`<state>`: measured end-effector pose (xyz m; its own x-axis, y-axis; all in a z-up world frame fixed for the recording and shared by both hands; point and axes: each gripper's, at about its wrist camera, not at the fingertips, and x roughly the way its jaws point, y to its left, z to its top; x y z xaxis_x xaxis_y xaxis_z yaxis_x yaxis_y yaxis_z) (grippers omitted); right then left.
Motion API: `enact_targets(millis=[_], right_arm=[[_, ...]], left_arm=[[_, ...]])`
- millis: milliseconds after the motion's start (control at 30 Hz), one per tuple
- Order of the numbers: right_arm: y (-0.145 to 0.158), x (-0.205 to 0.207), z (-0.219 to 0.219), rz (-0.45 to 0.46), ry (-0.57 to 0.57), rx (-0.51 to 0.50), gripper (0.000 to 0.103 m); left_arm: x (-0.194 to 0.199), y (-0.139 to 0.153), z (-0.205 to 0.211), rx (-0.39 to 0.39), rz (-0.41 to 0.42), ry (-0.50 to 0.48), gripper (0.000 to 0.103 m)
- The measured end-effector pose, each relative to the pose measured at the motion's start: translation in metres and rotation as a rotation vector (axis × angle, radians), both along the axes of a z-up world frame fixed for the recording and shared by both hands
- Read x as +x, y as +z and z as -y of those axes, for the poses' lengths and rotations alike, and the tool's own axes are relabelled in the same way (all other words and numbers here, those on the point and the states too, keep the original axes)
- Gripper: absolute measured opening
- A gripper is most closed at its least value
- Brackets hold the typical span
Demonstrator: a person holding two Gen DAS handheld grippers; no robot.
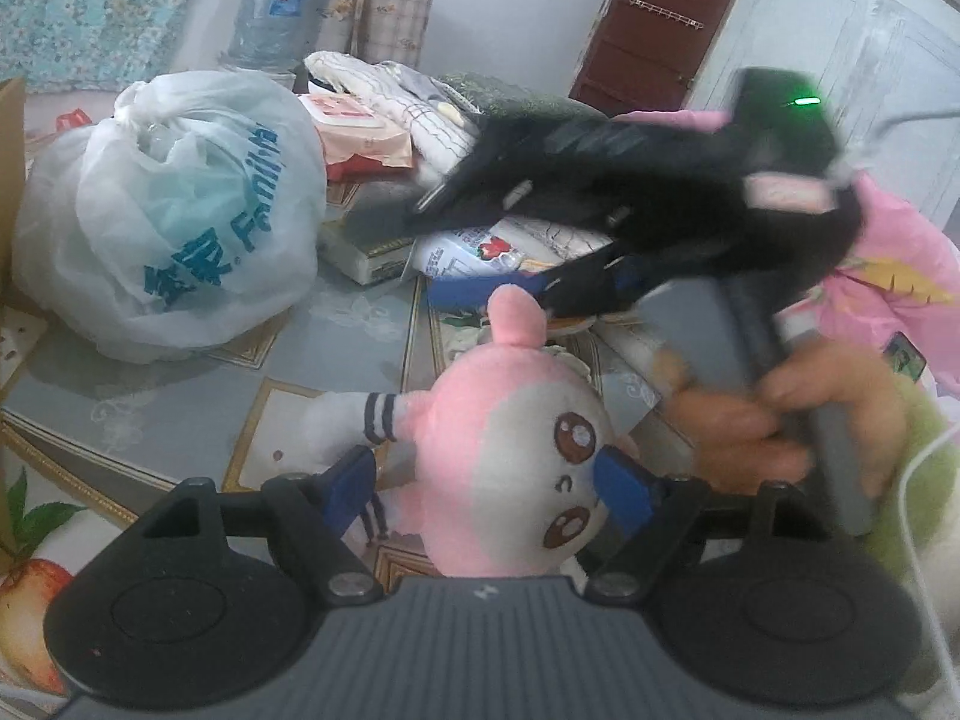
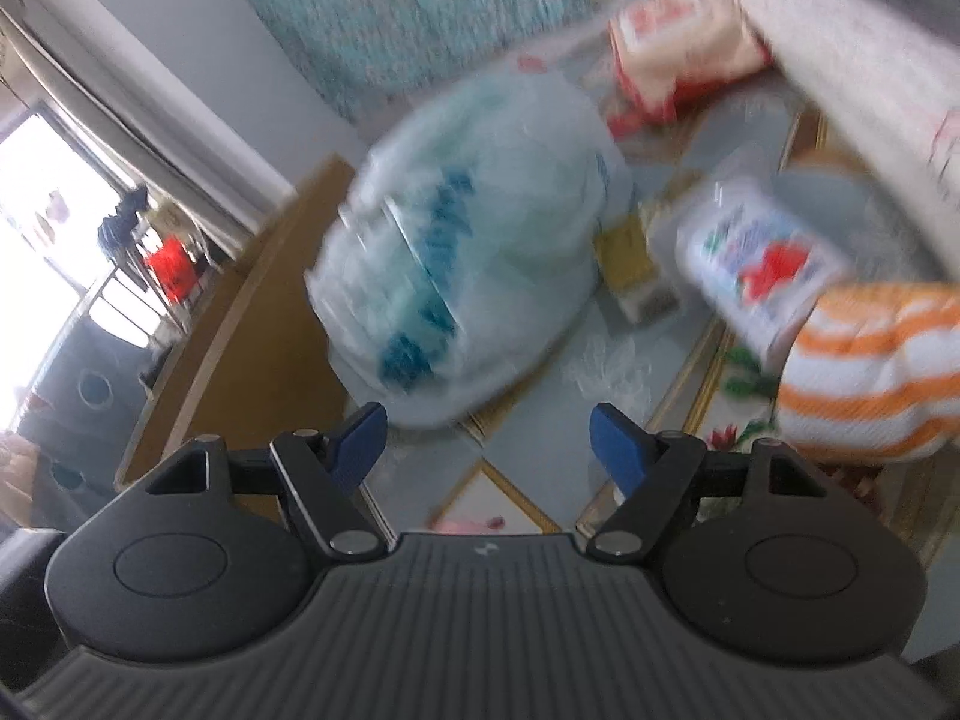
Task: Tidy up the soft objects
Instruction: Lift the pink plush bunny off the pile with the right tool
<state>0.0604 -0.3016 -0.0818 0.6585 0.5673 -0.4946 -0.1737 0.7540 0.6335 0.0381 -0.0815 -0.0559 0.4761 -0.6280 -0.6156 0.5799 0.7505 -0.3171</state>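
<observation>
pink and white plush toy point(image 1: 510, 468) at lower centre of the left wrist view, lying on the patterned table point(image 1: 336, 324), face with brown eyes turned toward the right of the frame, striped arm reaching left. left gripper point(image 1: 489, 489) set around the toy's head, blue fingertips point(image 1: 351, 480) at either side; contact on the right apparent, on the left not clear, so grip uncertain. right gripper point(image 1: 576, 222) blurred across upper right of the same view, held by a hand point(image 1: 774, 414) at right centre. white plastic bag point(image 1: 168, 210) with blue lettering at left centre; folded cloth and packets behind it.

right wrist view, heavily blurred: right gripper point(image 2: 489, 438) at lower centre, jaws wide apart and holding nothing. white plastic bag point(image 2: 474, 240) at centre beyond the fingertips; orange and white striped soft object point(image 2: 870, 372) at right edge; printed white packet point(image 2: 762, 258) just above it.
</observation>
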Motion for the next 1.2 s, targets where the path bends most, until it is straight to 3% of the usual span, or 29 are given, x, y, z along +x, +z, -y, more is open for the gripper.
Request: enact_targets(millis=[133,233,433,567,733,967,1200], right_arm=[[0.019,-0.039,0.037,0.066,-0.078,0.134,0.076],[0.015,-0.079,0.06,0.056,-0.133,0.216,0.076],[-0.048,-0.133,0.082,-0.129,-0.278,0.455,0.077],[-0.098,-0.133,0.074,-0.24,-0.321,0.622,0.077],[-0.124,-0.113,0.056,-0.275,-0.312,0.682,0.074],[-0.123,-0.097,0.05,-0.216,-0.276,0.699,0.061],[-0.118,-0.093,0.054,-0.198,-0.252,0.692,0.059]], left_arm=[[0.004,0.002,-0.005,-0.01,0.005,0.015,0.082],[0.007,0.004,-0.01,-0.022,0.004,0.029,0.082],[0.009,0.005,-0.014,-0.036,-0.002,0.043,0.082],[0.007,0.005,-0.013,-0.031,-0.002,0.041,0.082],[0.003,0.006,-0.01,-0.008,0.023,0.051,0.082],[0.011,0.008,-0.019,-0.036,-0.01,0.058,0.081],[0.028,0.016,-0.023,-0.095,-0.045,-0.003,0.083]])
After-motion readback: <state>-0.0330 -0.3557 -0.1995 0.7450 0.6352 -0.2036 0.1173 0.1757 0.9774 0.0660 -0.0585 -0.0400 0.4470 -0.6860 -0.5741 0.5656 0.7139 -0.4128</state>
